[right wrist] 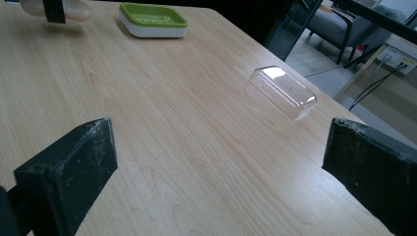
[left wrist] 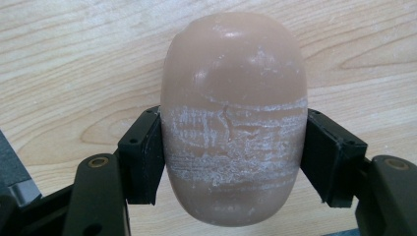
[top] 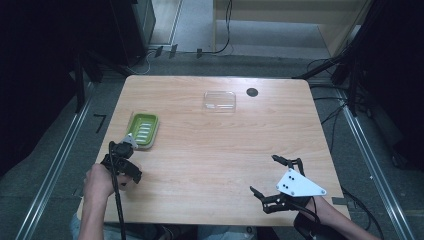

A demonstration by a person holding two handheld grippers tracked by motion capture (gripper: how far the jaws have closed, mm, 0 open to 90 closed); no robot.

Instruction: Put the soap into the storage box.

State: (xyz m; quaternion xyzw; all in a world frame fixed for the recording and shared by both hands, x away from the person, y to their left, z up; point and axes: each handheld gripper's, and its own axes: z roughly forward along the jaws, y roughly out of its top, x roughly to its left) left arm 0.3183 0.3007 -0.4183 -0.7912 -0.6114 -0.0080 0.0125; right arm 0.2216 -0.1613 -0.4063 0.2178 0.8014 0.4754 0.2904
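A tan oval soap bar (left wrist: pixel 233 73) with white scuff marks is clamped across its middle by my left gripper (left wrist: pixel 233 147), jaws pressing on both its sides, over bare wood. In the high view that left gripper (top: pixel 122 157) is at the table's front left, just in front of a green soap dish (top: pixel 144 129). From the right gripper view the soap bar (right wrist: pixel 78 10) hangs slightly above the table, casting a shadow, with the green soap dish (right wrist: pixel 152 19) beyond it. My right gripper (top: pixel 263 174) stands open at the front right, nothing between its jaws (right wrist: pixel 221 167).
A clear plastic lid (top: pixel 219 100) lies upside-up at the back centre of the wooden table (top: pixel 200 150), also visible as the clear lid (right wrist: pixel 282 91). A black round cable hole (top: pixel 252 92) sits beside it. Cables and dark equipment ring the table.
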